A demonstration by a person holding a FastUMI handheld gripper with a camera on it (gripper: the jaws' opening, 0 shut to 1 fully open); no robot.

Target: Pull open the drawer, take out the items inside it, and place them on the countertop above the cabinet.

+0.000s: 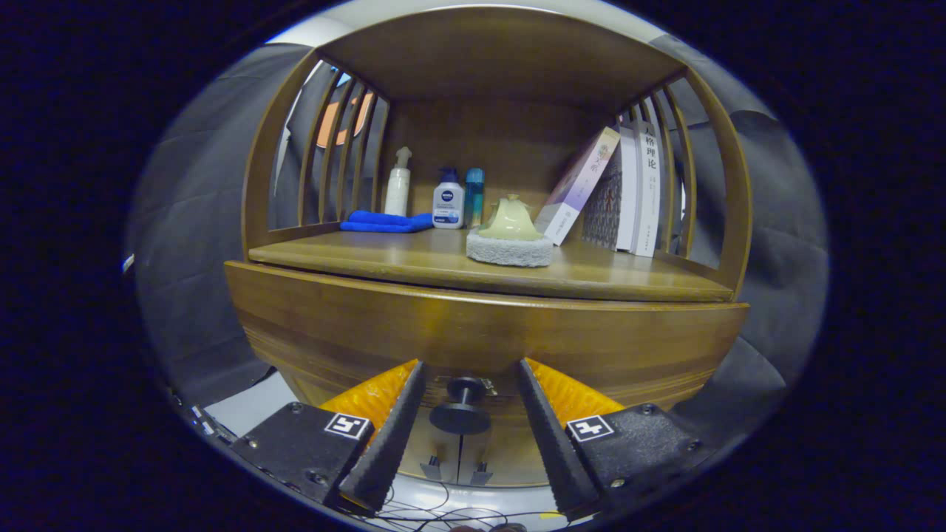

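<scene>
A brown wooden cabinet fronts me, its drawer front (480,336) closed under the countertop (414,260). A round black knob (460,412) sticks out of the drawer front, low down. My gripper (464,380) is open, and the knob sits between its two fingers (392,428) with a gap on each side. Neither finger touches the knob. The drawer's contents are hidden.
On the countertop stand a pale ceramic piece on a grey pad (510,235), a folded blue cloth (386,221), a white spray bottle (398,189), a white pump bottle (448,199), a blue tube (474,193) and leaning books (617,191). Slatted sides and a roof enclose the shelf.
</scene>
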